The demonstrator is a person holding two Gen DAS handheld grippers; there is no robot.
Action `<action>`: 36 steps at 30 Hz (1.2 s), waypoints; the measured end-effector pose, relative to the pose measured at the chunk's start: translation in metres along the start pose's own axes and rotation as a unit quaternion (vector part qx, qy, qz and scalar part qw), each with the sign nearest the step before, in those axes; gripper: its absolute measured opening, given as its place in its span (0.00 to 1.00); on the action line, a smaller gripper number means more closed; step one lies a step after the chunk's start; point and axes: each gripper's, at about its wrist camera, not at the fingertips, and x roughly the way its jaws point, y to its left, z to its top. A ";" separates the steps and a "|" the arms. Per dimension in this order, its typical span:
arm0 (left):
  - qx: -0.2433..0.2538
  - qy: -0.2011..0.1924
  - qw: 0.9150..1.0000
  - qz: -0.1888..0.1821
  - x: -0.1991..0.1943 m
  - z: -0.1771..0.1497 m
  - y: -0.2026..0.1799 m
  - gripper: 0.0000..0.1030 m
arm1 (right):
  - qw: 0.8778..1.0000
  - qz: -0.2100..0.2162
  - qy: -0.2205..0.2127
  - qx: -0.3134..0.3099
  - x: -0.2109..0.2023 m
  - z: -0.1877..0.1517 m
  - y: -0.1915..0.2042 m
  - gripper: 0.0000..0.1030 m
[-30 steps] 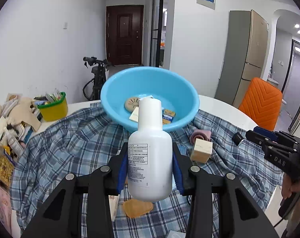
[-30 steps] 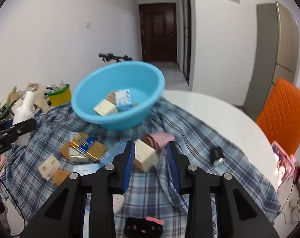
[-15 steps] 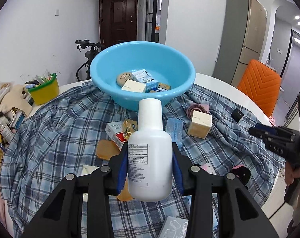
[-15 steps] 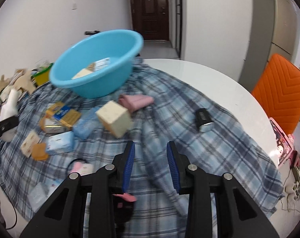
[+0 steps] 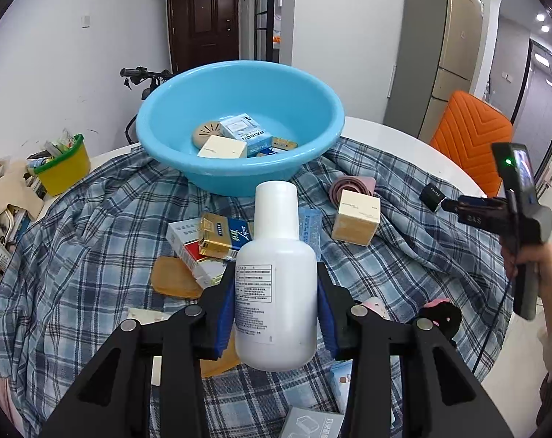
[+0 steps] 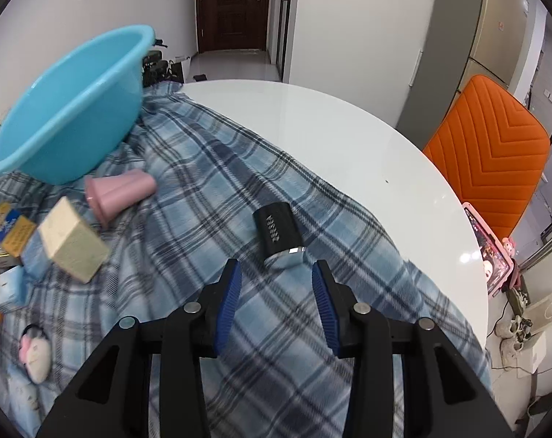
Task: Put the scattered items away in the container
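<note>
My left gripper (image 5: 276,292) is shut on a white plastic bottle (image 5: 276,277), held upright above the plaid cloth, short of the blue basin (image 5: 239,84). The basin holds several small boxes and a round disc. My right gripper (image 6: 276,281) is open and empty, just short of a black and silver cylinder (image 6: 279,237) lying on the cloth. It also shows in the left wrist view (image 5: 454,206), at the right. The basin also shows in the right wrist view (image 6: 68,102), at the left.
Scattered on the plaid cloth (image 5: 93,237): a beige cube box (image 5: 356,217), a pink cup (image 6: 119,191) on its side, cigarette packs (image 5: 206,241), tan pads, small boxes. A yellow tub (image 5: 62,168) stands at the far left. An orange chair (image 6: 494,153) stands beyond the white table's edge.
My right gripper swung right, from the beige cube to the black cylinder. My left gripper, still holding the bottle, has risen and pulled back a little, so the basin's inside shows.
</note>
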 end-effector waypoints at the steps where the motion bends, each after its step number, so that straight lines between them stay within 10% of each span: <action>1: 0.000 0.002 1.000 0.000 0.002 0.001 0.000 0.40 | 1.000 -0.001 0.002 -0.002 0.004 0.003 0.000 0.38; 18: -0.003 0.018 1.000 0.010 0.013 0.000 0.006 0.40 | 0.999 -0.001 0.031 -0.011 0.052 0.024 0.001 0.31; 36: -0.020 0.012 1.000 -0.002 -0.002 -0.016 0.014 0.40 | 0.990 0.124 -0.025 -0.063 -0.054 -0.013 0.095 0.29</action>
